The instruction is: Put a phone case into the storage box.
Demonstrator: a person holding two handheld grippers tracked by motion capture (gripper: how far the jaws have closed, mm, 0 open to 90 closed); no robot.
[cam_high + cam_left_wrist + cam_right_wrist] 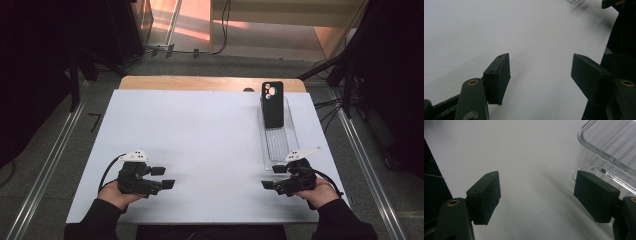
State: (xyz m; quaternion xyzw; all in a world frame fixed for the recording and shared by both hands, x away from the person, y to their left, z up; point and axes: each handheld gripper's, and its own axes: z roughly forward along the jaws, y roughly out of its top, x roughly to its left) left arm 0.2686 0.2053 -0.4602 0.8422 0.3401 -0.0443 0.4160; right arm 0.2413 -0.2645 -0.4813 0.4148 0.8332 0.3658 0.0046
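Observation:
A black phone (273, 105) with its camera lenses toward me stands propped at the far end of a long clear plastic tray (280, 145) on the right of the white tabletop (200, 135). My right gripper (273, 177) rests just in front of the tray's near end, pointing left, open with nothing between its jaws. In the right gripper view, the gripper (537, 192) has the tray's rounded corner (609, 145) beside its right pad. My left gripper (163, 177) lies at the front left, pointing right, open and empty. In its own view the left gripper (541, 70) looks over bare white surface.
A wooden strip (200, 83) borders the table's far edge. Metal rails (45, 170) run along the floor on both sides. Dark stands and cables (330, 105) crowd the floor to the right and behind. The table's front edge lies just under both hands.

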